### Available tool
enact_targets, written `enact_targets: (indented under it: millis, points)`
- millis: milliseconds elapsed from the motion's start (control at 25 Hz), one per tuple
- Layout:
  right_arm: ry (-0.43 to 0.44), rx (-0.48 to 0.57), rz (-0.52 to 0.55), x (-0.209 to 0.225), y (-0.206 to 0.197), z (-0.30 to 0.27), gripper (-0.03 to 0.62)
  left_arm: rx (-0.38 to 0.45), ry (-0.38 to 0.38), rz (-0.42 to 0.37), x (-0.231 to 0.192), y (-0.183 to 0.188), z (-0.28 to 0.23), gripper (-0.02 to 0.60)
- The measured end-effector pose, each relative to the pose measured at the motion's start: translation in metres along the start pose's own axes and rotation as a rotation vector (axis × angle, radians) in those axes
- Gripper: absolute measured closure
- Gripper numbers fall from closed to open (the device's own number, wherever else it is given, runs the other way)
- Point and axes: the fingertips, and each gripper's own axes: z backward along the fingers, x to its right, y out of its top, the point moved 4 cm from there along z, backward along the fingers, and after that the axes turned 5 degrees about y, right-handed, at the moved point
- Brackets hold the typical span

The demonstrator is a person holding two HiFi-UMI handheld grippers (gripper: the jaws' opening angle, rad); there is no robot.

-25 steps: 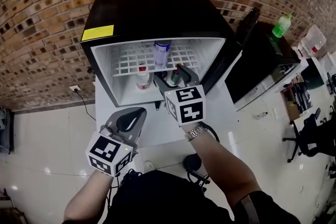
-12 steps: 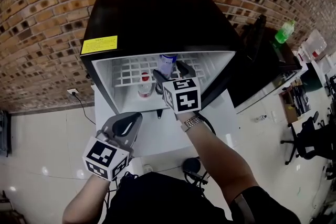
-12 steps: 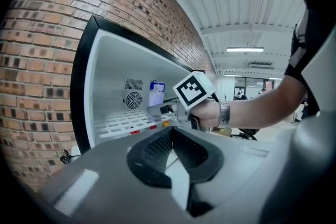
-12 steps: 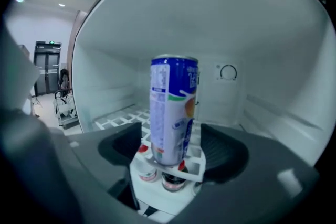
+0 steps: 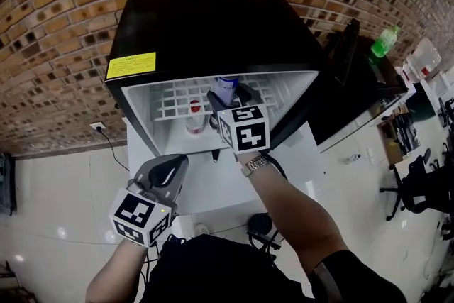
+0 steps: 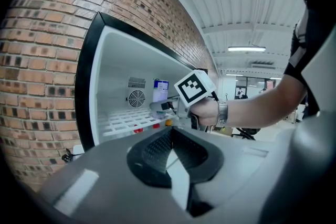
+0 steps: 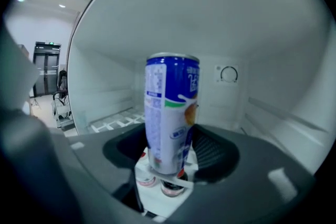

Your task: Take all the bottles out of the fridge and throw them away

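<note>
inside the open fridge [image 5: 213, 18], the right gripper [image 5: 228, 97] is reaching in over the wire shelf [image 5: 177, 92]. a tall blue-and-white bottle [image 7: 170, 113] is standing squarely between its fingers [image 7: 216, 152], its long axis upright and crossing them at a right angle. the fingers, spread wide, have just been closing on it, and both pads are appearing to touch its sides low on the body, near the base. the bottle is showing as a straight-walled cylinder with a flat silvery top, a printed label and an orange mark on the side toward the right-hand finger. it is looking rigid and simple to pinch. the left gripper [image 5: 170, 165] is waiting well back from the bottle, outside the fridge and lower, its fingers drawn together on nothing. a small red-capped bottle [image 5: 193, 116] is standing just left of and below the right fingers.
</note>
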Motion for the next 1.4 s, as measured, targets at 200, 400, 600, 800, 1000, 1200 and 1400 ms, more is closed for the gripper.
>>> enact_targets:
  millis: [200, 400, 600, 800, 1000, 1200, 1400]
  points:
    - [0.002, 0.029, -0.001, -0.001, -0.003, 0.016, 0.332, 0.003, 0.0, -0.001, 0.006, -0.002, 0.001, 0.577]
    - [0.022, 0.049, 0.02, -0.008, -0.005, 0.041, 0.332, 0.004, -0.011, -0.004, 0.021, -0.002, 0.002, 0.577]
    - [0.041, 0.062, 0.027, -0.014, -0.012, 0.074, 0.332, 0.007, -0.025, -0.01, 0.043, -0.001, 0.0, 0.577]
    - [0.058, 0.063, 0.024, -0.018, -0.025, 0.113, 0.332, 0.008, -0.04, -0.023, 0.074, 0.0, -0.002, 0.577]
    - [0.069, 0.056, 0.022, -0.016, -0.047, 0.16, 0.332, 0.003, -0.053, -0.036, 0.114, -0.001, -0.007, 0.577]
    - [0.077, 0.039, 0.02, -0.011, -0.077, 0.212, 0.332, -0.005, -0.068, -0.056, 0.164, -0.006, -0.012, 0.578]
    - [0.085, 0.02, 0.007, -0.006, -0.113, 0.27, 0.332, -0.02, -0.073, -0.067, 0.219, -0.018, -0.014, 0.577]
